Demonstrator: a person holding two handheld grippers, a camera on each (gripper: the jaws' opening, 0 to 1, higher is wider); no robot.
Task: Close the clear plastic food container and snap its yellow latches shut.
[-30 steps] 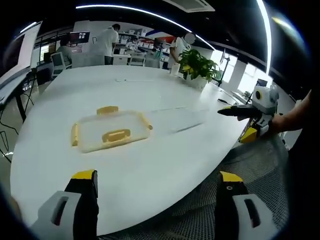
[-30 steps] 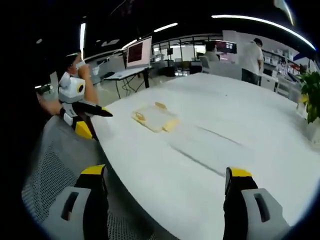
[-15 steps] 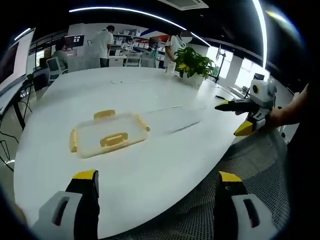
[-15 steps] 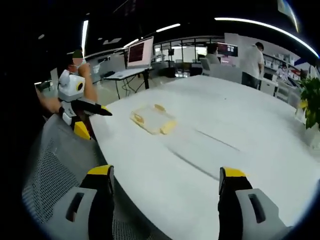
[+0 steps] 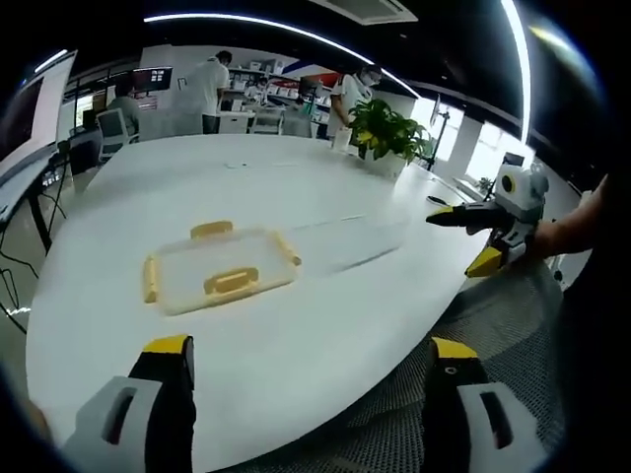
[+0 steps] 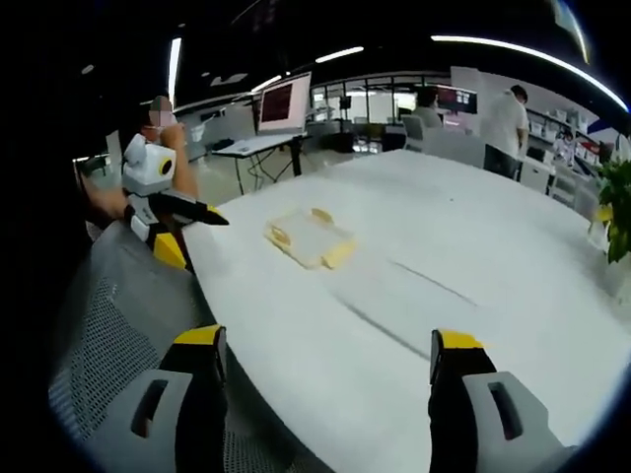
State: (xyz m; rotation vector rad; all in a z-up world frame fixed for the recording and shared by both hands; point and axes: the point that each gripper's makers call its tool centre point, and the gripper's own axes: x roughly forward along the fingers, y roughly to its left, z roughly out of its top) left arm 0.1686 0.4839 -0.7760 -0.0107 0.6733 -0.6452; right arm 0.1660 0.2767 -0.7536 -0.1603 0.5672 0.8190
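Clear plastic food container (image 5: 219,270) lies flat on white bench (image 5: 325,325), lid resting on top, yellow latches (image 5: 230,282) sticking outward, apparently unsnapped. Left hand-held gripper (image 5: 308,419) is open, holding nothing, back at near bench edge; container sits ahead, slightly left of its jaws, well apart. Right hand-held gripper (image 6: 325,409) is also open w/ nothing held, farther off; container (image 6: 309,237) lies ahead-left, long axis angled across the right gripper view. Left looks nearer, so prob. reaches first. Bench around container is bare; potted plant (image 5: 389,133) far off.
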